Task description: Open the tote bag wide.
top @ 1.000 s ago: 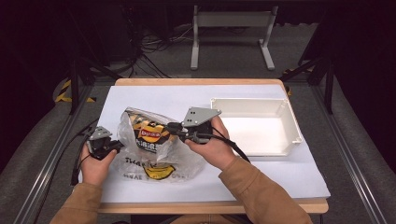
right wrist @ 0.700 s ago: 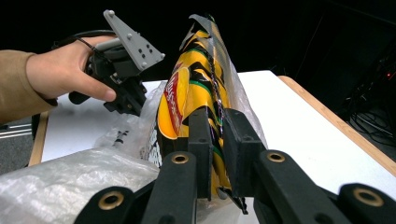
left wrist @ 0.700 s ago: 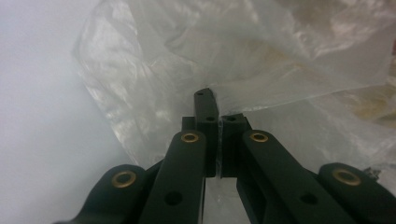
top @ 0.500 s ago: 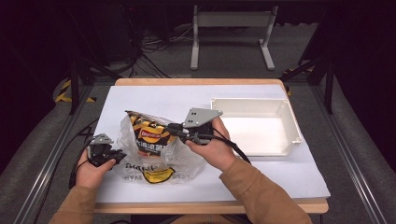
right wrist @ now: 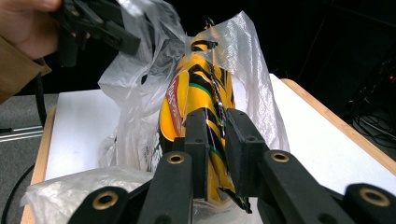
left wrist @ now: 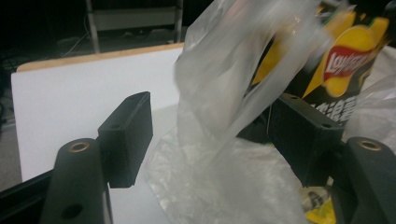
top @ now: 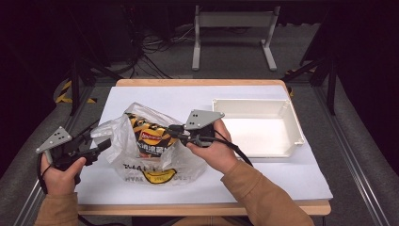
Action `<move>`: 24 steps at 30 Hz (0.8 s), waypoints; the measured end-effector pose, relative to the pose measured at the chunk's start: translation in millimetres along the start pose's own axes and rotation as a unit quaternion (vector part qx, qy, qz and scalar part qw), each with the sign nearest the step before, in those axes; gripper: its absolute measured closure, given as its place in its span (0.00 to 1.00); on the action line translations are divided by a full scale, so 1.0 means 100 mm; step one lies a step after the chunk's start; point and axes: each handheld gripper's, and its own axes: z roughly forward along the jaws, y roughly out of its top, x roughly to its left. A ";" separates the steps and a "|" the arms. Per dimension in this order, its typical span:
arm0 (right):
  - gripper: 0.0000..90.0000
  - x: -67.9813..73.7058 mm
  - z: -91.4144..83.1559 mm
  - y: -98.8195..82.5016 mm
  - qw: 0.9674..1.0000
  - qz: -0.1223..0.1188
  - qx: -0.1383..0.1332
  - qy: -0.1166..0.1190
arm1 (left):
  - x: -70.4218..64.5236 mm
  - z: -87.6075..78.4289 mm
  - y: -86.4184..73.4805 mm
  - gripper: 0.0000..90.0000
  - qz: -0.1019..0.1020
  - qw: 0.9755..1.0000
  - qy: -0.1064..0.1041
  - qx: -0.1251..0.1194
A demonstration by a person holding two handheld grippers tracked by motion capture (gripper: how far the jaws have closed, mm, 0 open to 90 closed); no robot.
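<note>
On the white sheet covering the wooden table point(top: 301, 188), we find a yellow-and-black foil chip bag point(top: 153, 136) standing half inside a crumpled translucent plastic carrier bag point(top: 155, 165). Our right gripper point(top: 173, 131) is clenched on the chip bag's upper edge; in the right gripper view its jaws pinch the foil seam between them, the bag's long axis running up and away from the jaws. Our left gripper point(top: 104, 145) sits at the carrier bag's left flank; its jaws have just been opening and now stand released, and in the left gripper view a loose fold of the plastic film point(left wrist: 219, 102) hangs in the gap without either pad pressing on it. An empty white rectangular plastic tray point(top: 294, 125) lies to the right of both bags, well apart from the left gripper and close by the right hand. We judge that the coming move turns on this: the chip bag points upward out of the carrier's mouth, the right gripper already holds its top, and the tray lies on that same side.
</note>
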 end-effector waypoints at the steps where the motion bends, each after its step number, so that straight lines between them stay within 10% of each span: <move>1: 0.88 0.00 0.00 0.00 1.000 0.000 0.000 0.000 | -0.02 -0.02 0.03 0.34 0.005 1.000 -0.001 -0.003; 13: 0.87 0.01 0.00 0.00 1.000 0.001 0.000 0.001 | -0.09 -0.25 0.31 0.22 0.024 0.996 0.073 -0.036; 24: 0.87 0.02 0.00 0.01 1.000 0.001 0.000 0.001 | -0.24 -0.17 0.60 0.19 0.041 0.996 0.040 -0.075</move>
